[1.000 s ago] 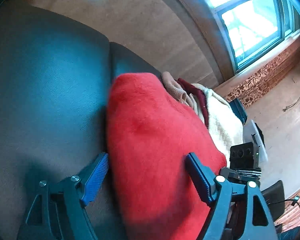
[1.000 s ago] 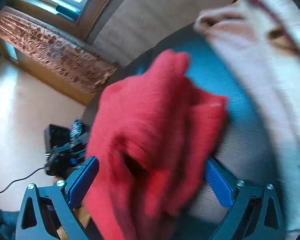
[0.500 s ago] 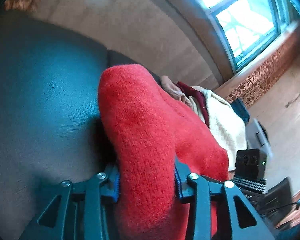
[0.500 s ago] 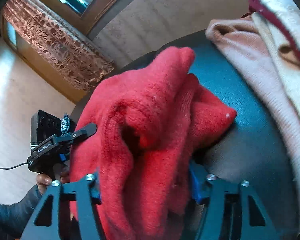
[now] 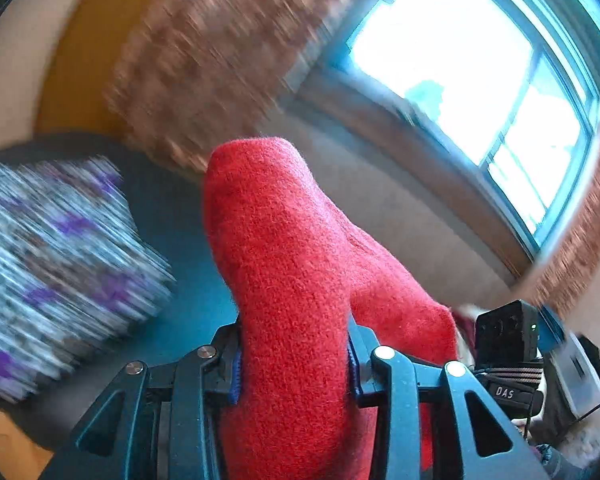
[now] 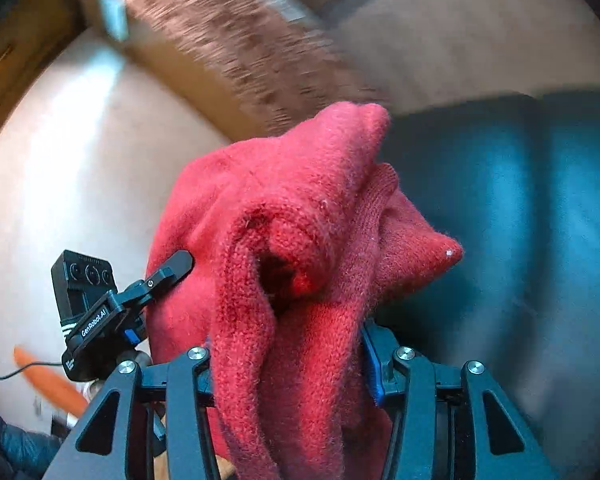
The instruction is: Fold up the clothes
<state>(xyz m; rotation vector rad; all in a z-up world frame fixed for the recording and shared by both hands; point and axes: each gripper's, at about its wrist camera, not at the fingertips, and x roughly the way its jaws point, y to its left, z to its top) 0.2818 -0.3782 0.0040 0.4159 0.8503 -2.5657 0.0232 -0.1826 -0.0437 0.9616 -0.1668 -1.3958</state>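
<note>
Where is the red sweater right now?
The red sweater is clamped in both hand-held grippers, left and right, filling the centre of each wrist view, with the dark sofa behind it.

The sweater [image 5: 296,280] stands up between the jaws of the left gripper [image 5: 294,364], with a folded patterned cloth [image 5: 56,264] to its left on the sofa seat [image 5: 180,216] and the window [image 5: 480,80] behind to the right. On the right wrist view, the right gripper [image 6: 288,364] pinches another bunch of it (the other gripper [image 6: 112,308] sits just left), sofa [image 6: 520,208] to the right.
</note>
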